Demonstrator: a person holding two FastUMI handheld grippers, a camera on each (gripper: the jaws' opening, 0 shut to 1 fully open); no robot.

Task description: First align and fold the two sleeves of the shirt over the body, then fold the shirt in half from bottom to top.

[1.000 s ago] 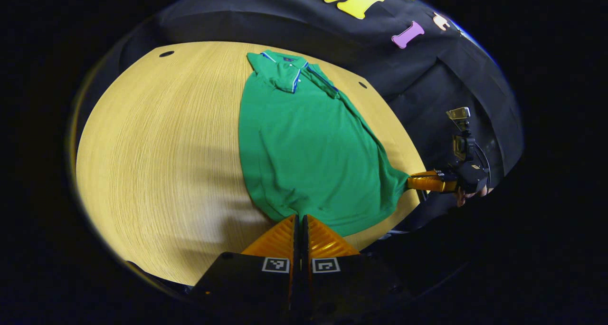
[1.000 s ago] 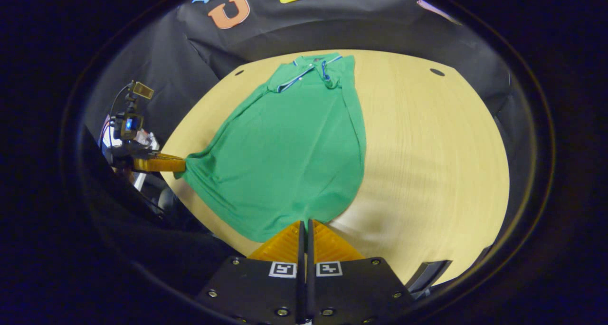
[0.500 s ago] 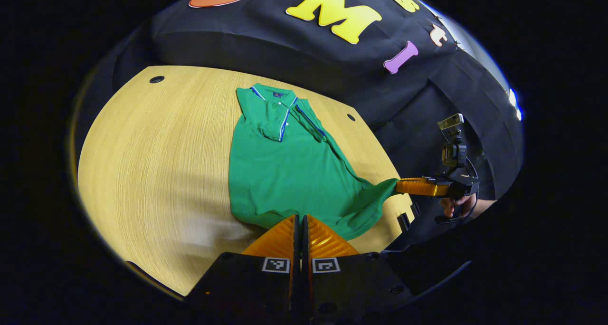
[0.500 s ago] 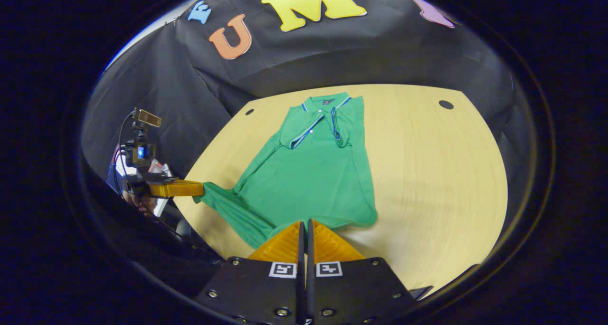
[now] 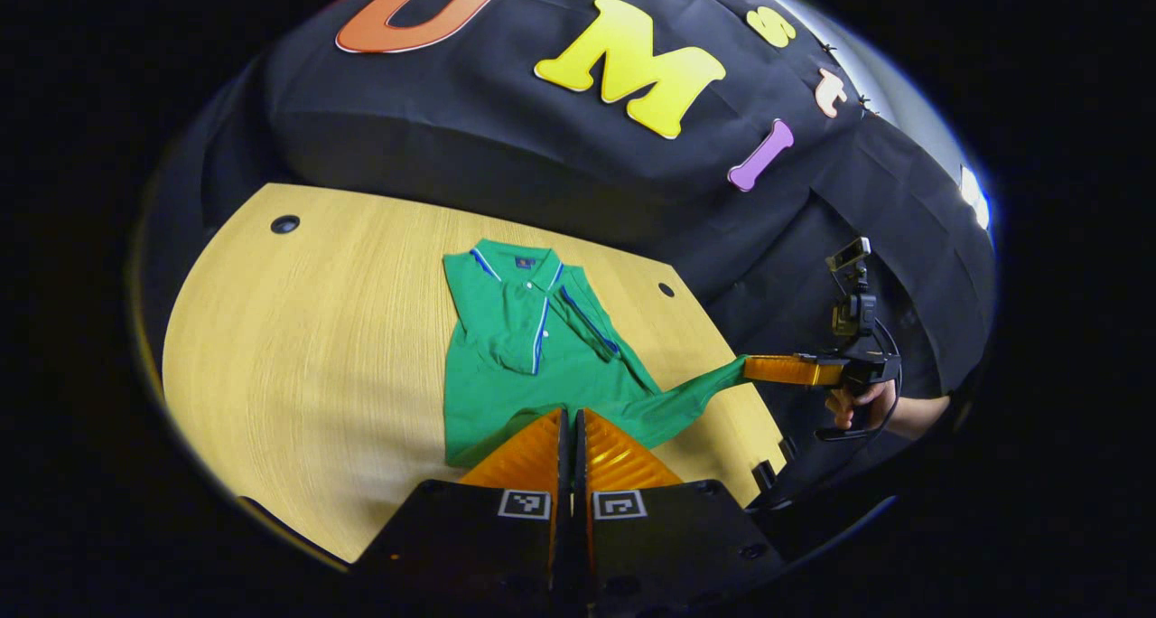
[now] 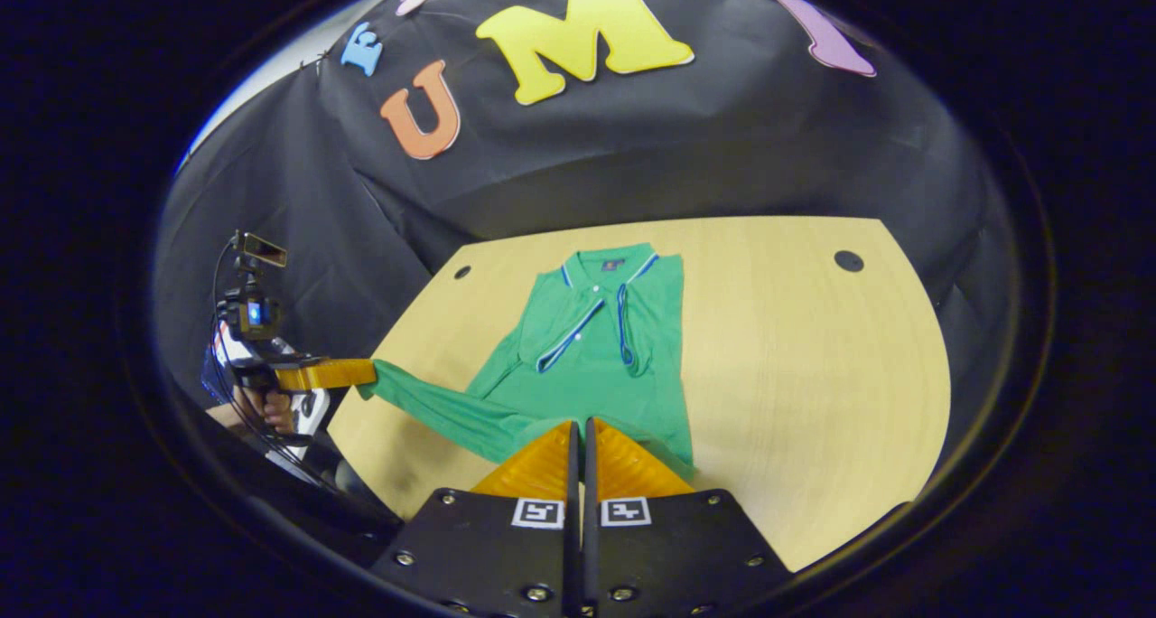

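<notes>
A green polo shirt (image 5: 524, 329) with blue-and-white trim lies collar-away on the wooden table (image 5: 316, 329), both sleeves folded over its chest. In the left gripper view my left gripper (image 5: 571, 410) is shut on one bottom hem corner. Off to the right, the right gripper (image 5: 748, 366) pinches the other corner, with the hem stretched taut between them above the table. The right gripper view has the shirt (image 6: 605, 329) ahead and my right gripper (image 6: 578, 422) shut on the hem. There the left gripper (image 6: 368, 372) holds its corner at the left.
The table (image 6: 813, 347) has small round holes near its far corners (image 5: 284, 224) (image 6: 848, 260). Black booth cloth rises behind it. A hand (image 5: 849, 401) holds the right gripper's handle beyond the table's right edge. Bare wood lies on both sides of the shirt.
Both grippers have risen and moved toward the collar with the hem in them. The shirt's lower part has lifted off the table, and less of the body lies flat.
</notes>
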